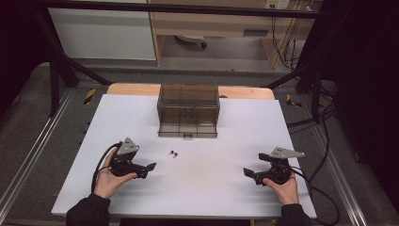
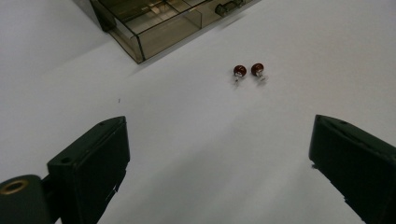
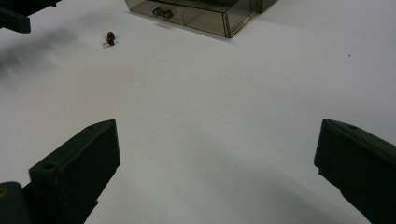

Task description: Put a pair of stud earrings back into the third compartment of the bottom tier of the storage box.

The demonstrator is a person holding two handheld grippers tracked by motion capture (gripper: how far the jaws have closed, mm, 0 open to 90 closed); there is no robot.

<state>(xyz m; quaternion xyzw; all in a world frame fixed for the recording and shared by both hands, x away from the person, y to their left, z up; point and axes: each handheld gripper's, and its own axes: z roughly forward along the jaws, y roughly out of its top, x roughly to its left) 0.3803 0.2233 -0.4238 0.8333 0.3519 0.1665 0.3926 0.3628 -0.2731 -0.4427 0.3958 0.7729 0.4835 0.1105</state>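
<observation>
- High view is showing a white worktop [image 1: 141,117] with a smoky clear drawer box [image 1: 188,104] sitting at its far middle, its bottom drawer [image 1: 188,130] pulled out toward the person.
- Two small red earrings [image 1: 173,153] are lying side by side on the worktop, just in front of the open drawer and apart from it.
- Left gripper [image 1: 149,166] is resting low over the worktop at the near left, held in the person's left hand [image 1: 109,179], pointing toward the middle; the earrings are sitting near it, a little ahead of its tips.
- Left gripper view is showing its fingers [image 2: 88,163] standing wide apart with nothing between them, the earrings [image 2: 248,71] lying ahead on bare worktop and a corner of the drawer [image 2: 154,32] beyond.
- Right gripper [image 1: 247,172] is sitting at the near right in the right hand [image 1: 282,188], well apart from the earrings.
- Right gripper view is showing its fingers [image 3: 79,172] also spread wide and empty, with the earrings [image 3: 110,38] far off at upper left.
</observation>
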